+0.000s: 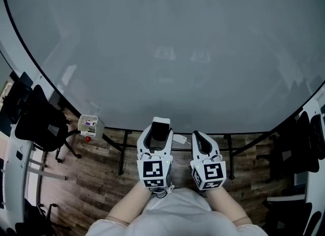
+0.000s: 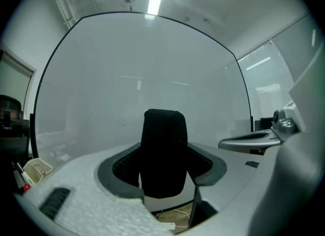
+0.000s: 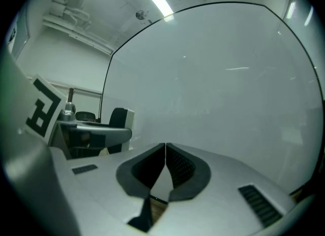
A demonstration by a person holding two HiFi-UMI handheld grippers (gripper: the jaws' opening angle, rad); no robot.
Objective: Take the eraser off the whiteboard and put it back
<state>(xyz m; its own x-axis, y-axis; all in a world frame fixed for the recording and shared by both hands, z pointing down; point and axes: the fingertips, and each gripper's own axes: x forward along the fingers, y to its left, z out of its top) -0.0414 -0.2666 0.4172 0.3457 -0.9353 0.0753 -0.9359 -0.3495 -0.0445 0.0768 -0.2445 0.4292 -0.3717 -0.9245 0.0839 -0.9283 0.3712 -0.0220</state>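
Observation:
A big whiteboard (image 1: pixel 167 52) fills the head view, and both gripper views face it close up. My left gripper (image 1: pixel 160 127) points level at the board's lower edge and is shut on the eraser (image 1: pixel 161 129), a white-backed block. In the left gripper view the eraser's black felt (image 2: pixel 163 151) stands upright between the two pads, short of the board (image 2: pixel 142 77). My right gripper (image 1: pixel 201 138) is beside it on the right, shut with nothing in it, its pads (image 3: pixel 175 166) meeting in a thin line. The eraser (image 3: pixel 120 118) also shows at the left of the right gripper view.
A small white holder (image 1: pixel 90 125) with markers hangs at the board's lower left. The board's black stand legs (image 1: pixel 122 156) rest on wooden floor. Black chairs stand at the left (image 1: pixel 40 123) and the right (image 1: pixel 304 143). A white cable piece (image 1: pixel 179 139) lies below the board.

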